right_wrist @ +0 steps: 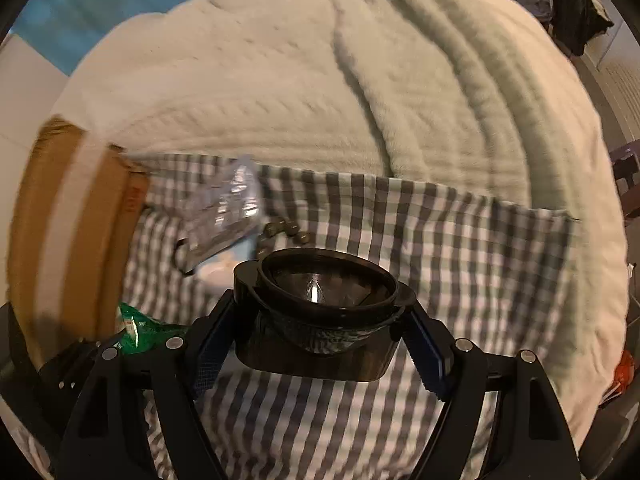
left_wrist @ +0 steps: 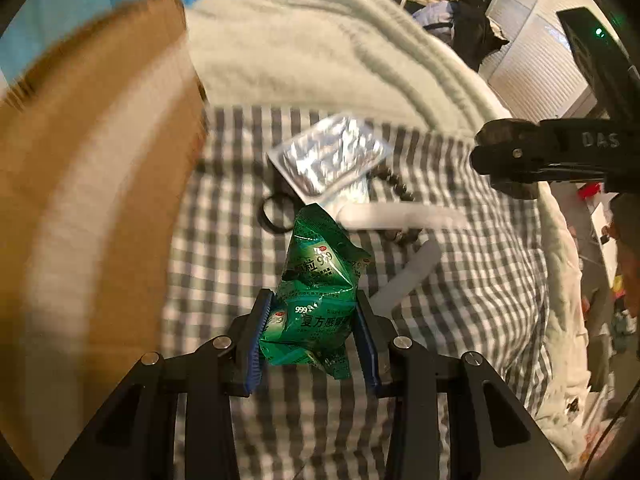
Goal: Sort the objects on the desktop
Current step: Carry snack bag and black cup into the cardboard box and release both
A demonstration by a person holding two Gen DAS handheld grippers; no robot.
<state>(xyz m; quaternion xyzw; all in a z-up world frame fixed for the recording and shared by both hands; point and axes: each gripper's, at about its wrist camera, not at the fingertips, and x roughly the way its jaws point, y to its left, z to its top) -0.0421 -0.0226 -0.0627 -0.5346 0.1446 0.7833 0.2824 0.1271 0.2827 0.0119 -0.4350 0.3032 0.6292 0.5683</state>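
Because the green sachet (left_wrist: pixel 316 292) was pinched low on its body between the blue pads (left_wrist: pixel 262 332) of the left gripper (left_wrist: pixel 314 336), most of it stood free above the grip, at lower centre of the left view and lifted off the checked sheet (left_wrist: pixel 480 280). That hold probably served to carry it toward the cardboard box (left_wrist: pixel 92 184), which filled the left of that frame in heavy blur. The sachet looked crumpled and glossy, with white "999" print and Chinese lettering, and soft enough to fold where the pads pressed it.

The right gripper (right_wrist: pixel 320 328) clasped a dark, bowl-like object (right_wrist: pixel 324 300) at lower centre of its own view, its jaws closed against the object's sides; what the object was I could not tell. It seemed to be held clear of the sheet, perhaps awaiting its own place.

At mid frame in the left view, a silver foil pack (left_wrist: pixel 328 152), a black ring (left_wrist: pixel 272 212), dark beads (left_wrist: pixel 396 184) and white strips (left_wrist: pixel 404 216) lay near one another on the sheet, likely unsorted. A pale blanket (right_wrist: pixel 320 80) was heaped behind them.
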